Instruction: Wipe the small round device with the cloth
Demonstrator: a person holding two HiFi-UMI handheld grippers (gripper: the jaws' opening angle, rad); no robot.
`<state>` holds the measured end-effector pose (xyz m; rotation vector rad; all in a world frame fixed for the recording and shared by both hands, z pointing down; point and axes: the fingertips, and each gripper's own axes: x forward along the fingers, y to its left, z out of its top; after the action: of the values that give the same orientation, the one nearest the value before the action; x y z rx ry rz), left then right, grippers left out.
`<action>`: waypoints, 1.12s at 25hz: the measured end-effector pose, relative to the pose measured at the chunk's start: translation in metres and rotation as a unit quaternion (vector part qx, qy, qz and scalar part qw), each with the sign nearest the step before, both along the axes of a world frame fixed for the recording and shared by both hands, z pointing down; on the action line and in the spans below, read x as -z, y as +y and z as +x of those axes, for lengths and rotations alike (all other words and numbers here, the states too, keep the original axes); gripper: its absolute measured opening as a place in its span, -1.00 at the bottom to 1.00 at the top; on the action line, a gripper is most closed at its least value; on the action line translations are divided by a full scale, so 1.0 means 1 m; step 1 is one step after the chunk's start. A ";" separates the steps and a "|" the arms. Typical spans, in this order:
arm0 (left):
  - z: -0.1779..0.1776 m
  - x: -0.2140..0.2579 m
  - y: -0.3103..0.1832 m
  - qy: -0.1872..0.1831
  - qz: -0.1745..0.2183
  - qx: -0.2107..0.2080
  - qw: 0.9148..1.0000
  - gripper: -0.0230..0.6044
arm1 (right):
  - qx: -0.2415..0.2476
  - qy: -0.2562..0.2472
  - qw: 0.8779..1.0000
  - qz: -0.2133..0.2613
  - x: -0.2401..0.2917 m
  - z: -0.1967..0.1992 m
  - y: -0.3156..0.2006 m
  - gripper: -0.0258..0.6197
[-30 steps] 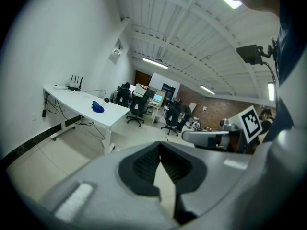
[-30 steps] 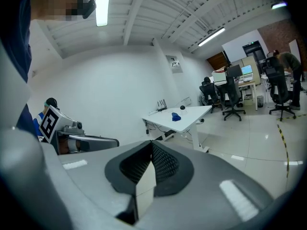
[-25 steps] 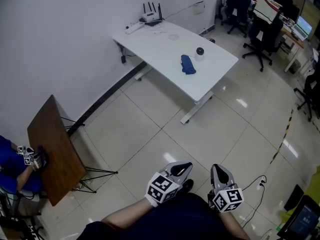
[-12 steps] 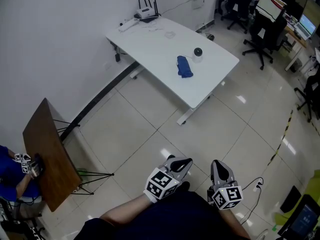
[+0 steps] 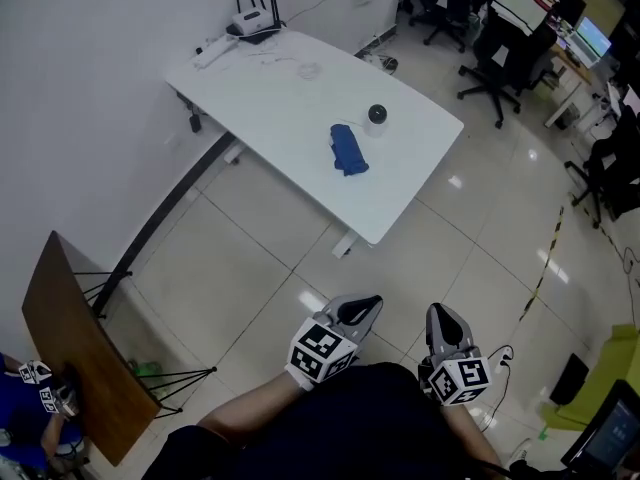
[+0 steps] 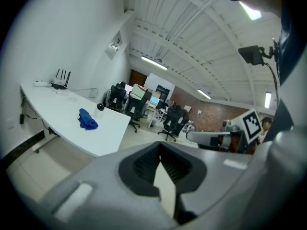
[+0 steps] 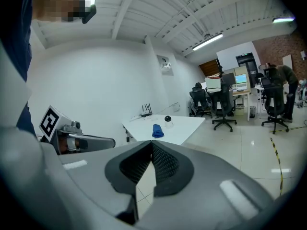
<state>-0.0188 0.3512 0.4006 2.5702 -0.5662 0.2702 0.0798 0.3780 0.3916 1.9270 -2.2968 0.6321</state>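
The blue cloth lies bunched on the far tabletop, with the small round device just beside it to the far right. Both are well apart from the left gripper and right gripper, whose fingers are closed on nothing. The cloth looks soft and light, so a raised fold should pinch easily. The device looks light and likely to slide. No writing is readable.

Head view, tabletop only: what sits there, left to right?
Left to right: router → cloth → round device.
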 end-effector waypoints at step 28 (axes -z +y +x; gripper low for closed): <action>0.102 -0.011 -0.217 -0.043 -0.020 0.107 0.993 -0.86 | 0.124 -0.054 0.991 -0.001 -0.016 0.091 -0.246 -0.89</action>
<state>0.0831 0.1342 0.4111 2.4433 -0.8530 0.3150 0.1705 0.1321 0.4076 1.6033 -2.5429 0.7239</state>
